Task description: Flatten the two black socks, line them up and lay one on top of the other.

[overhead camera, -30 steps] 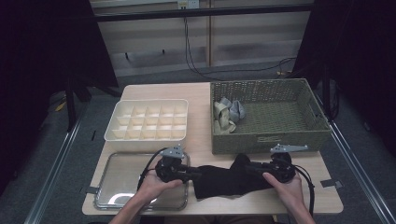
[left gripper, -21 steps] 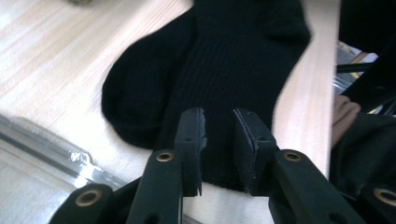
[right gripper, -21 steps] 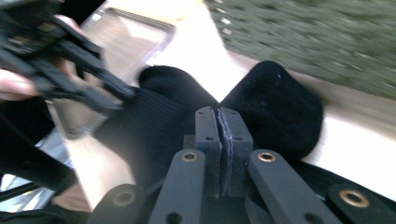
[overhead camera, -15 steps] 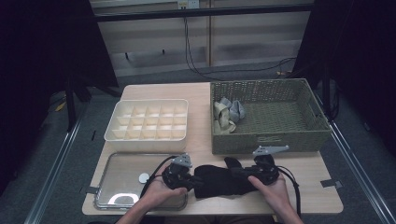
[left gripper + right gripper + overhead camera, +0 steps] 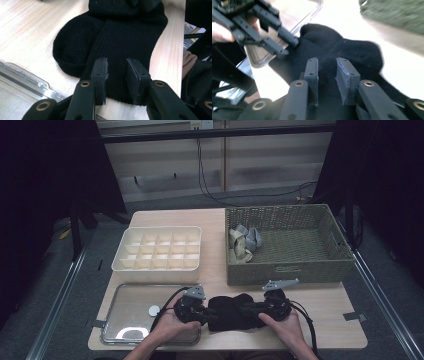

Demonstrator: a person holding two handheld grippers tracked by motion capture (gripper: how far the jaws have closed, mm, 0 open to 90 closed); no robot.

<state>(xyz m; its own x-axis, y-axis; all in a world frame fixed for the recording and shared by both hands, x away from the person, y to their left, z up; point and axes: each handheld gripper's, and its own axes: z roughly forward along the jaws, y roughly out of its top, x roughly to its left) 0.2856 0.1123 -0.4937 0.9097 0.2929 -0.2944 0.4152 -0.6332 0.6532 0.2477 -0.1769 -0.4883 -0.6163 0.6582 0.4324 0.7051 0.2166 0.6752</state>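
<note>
dark curtains ring a pale wooden table (image 5: 220, 217), and the work sits at its near edge: a black sock (image 5: 231, 311) lies bunched on the wood between a metal tray (image 5: 131, 295) on the left and bare table on the right, in front of the wicker basket (image 5: 290, 267). the left gripper (image 5: 209, 314) meets the sock from the tray side; in its own view the jaws stand a little apart over the ribbed cuff (image 5: 117, 62), with no fabric clearly pinched. the right gripper (image 5: 250, 312) comes in from the other side, and its jaws have just been opening, with sock cloth under and between them but not visibly clamped. the risk, as i judge it, is a fold that slips: with neither pair pressing firmly, a pull from one side could drag the sock toward the tray rim or let the doubled layers spring open. the two sets of jaws are also close and could knock together.
</note>
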